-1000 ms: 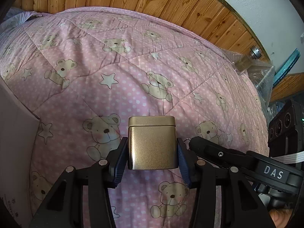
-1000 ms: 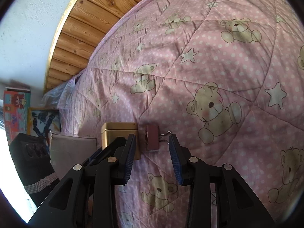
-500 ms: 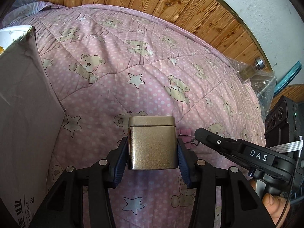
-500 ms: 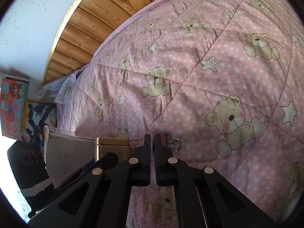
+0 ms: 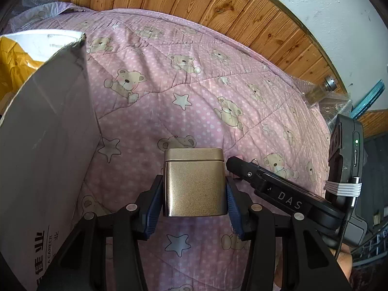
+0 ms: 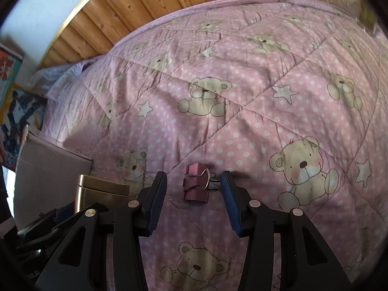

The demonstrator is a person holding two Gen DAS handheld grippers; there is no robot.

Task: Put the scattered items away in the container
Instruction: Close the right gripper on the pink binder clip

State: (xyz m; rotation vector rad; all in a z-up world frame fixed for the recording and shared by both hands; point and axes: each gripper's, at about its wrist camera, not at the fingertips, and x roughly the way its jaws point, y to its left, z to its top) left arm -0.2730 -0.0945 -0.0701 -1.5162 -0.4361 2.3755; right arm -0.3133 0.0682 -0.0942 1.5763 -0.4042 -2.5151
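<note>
Over the pink bear-print quilt (image 5: pixel 194 101) of the bed, left gripper (image 5: pixel 194 194) clamped on a gold tin (image 5: pixel 194 184), blue pads pressed to both its sides, tin upright with lid on. Just to the left, a grey cardboard box (image 5: pixel 43 145) with something yellow showing inside. On the quilt, between the fingers of the right gripper (image 6: pixel 194 194), a pink binder clip (image 6: pixel 195 185), wire handles toward the right finger and about touching it. Right fingers spread wide, gripping nothing. Gold tin (image 6: pixel 101 190) visible at left in the right wrist view, near the box (image 6: pixel 48 174).
</note>
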